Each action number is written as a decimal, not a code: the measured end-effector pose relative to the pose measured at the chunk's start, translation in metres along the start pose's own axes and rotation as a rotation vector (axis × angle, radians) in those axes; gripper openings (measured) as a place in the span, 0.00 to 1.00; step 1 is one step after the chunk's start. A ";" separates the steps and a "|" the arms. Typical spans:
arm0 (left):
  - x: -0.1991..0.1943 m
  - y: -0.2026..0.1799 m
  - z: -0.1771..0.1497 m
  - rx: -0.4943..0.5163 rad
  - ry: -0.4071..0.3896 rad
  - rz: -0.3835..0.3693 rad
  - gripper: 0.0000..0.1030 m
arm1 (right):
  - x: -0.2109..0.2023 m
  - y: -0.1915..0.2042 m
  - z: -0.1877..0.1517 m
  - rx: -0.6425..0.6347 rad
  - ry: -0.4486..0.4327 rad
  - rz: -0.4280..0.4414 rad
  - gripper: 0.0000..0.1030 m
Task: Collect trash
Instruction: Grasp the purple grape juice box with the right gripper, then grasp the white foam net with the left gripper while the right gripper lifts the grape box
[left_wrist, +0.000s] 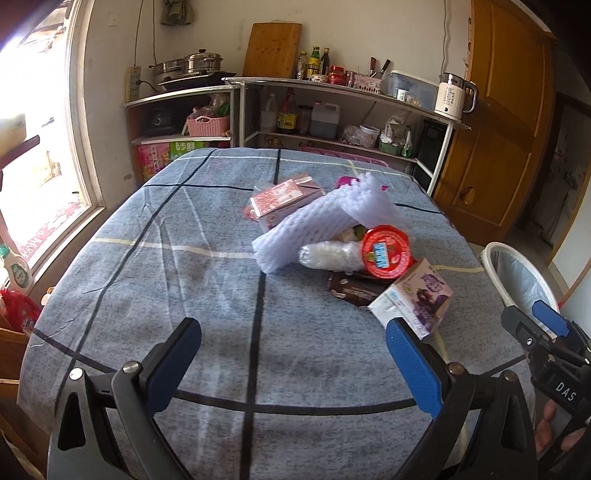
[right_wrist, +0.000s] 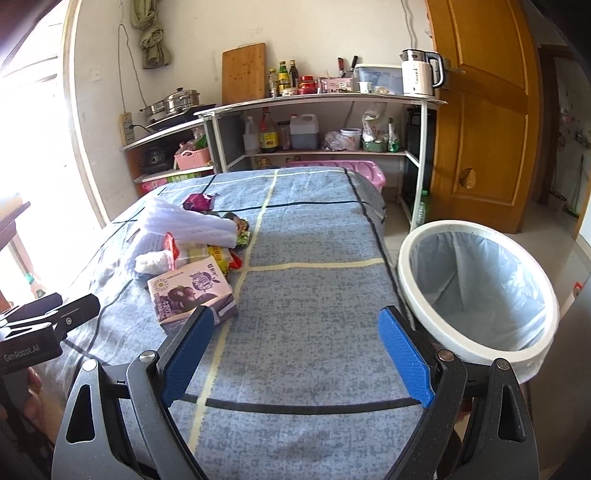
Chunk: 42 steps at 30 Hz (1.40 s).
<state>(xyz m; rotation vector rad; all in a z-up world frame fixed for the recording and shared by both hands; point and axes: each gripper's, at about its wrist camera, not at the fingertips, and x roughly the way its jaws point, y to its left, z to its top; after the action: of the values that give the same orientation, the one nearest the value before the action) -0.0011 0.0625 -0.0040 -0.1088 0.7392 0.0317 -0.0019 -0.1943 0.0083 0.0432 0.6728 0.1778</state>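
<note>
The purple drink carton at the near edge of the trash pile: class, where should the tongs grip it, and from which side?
Grip the purple drink carton across its two narrow side walls, coming from the near, open side with the right tongs. It lies flat on the blue checked cloth, apart from the pile's foam netting, so its sides look reachable.

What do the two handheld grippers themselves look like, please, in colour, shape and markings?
Both the left gripper and right gripper have black angular frames with silver rivets and jaws faced in textured blue pads. White lettering marks the bodies: "DAS" on the right one, "GenRobot.AI" on the left.
</note>
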 end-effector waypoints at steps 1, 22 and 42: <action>0.002 0.004 0.000 -0.002 0.006 0.005 0.98 | 0.003 0.004 0.001 -0.002 0.002 0.028 0.88; 0.031 0.043 0.007 -0.096 0.062 -0.068 0.98 | 0.068 0.053 0.012 0.037 0.122 0.244 0.88; 0.047 0.024 0.031 -0.063 0.087 -0.182 0.94 | 0.067 0.011 0.008 0.059 0.112 0.075 0.76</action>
<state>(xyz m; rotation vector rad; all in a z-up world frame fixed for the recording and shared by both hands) 0.0527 0.0896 -0.0149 -0.2381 0.8127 -0.1236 0.0527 -0.1710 -0.0258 0.1159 0.7890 0.2335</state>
